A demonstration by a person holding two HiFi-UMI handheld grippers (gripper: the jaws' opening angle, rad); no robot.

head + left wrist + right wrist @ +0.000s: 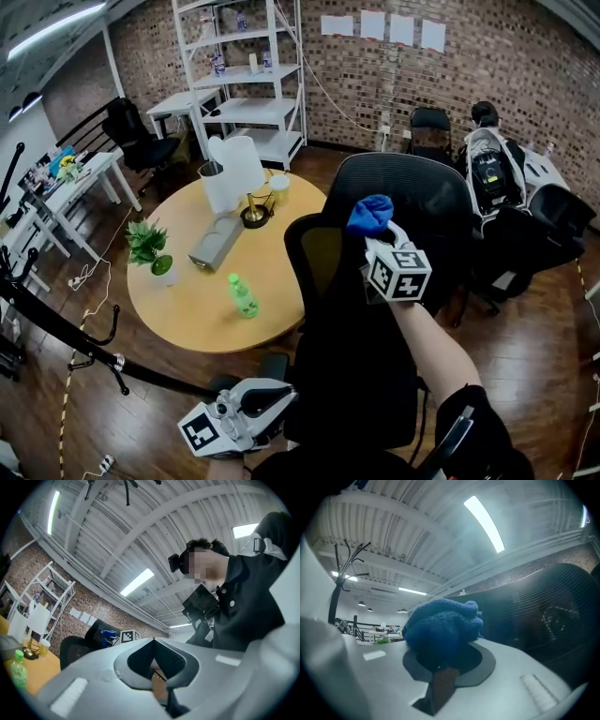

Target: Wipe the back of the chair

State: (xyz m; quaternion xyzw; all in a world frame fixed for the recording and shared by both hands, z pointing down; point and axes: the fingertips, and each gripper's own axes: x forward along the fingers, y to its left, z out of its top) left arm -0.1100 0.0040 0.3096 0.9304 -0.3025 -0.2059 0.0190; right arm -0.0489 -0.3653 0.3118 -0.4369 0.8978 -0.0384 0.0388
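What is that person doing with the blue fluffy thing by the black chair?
A person is cleaning a chair. The right gripper is shut on a blue cloth and holds it at the top of the black mesh chair back. The left gripper hangs low beside the chair, jaws together with nothing in them. How much has been wiped cannot be told.

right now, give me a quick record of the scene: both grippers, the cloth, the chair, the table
right gripper: jaws shut on the cloth, held up at the chair
cloth: blue, bunched, beside the upper mesh of the chair back; contact not clear
chair: black, mesh back, between the person and the table
left gripper: held low, jaws together, nothing between them
table: round, wooden; green bottle and potted plant on it
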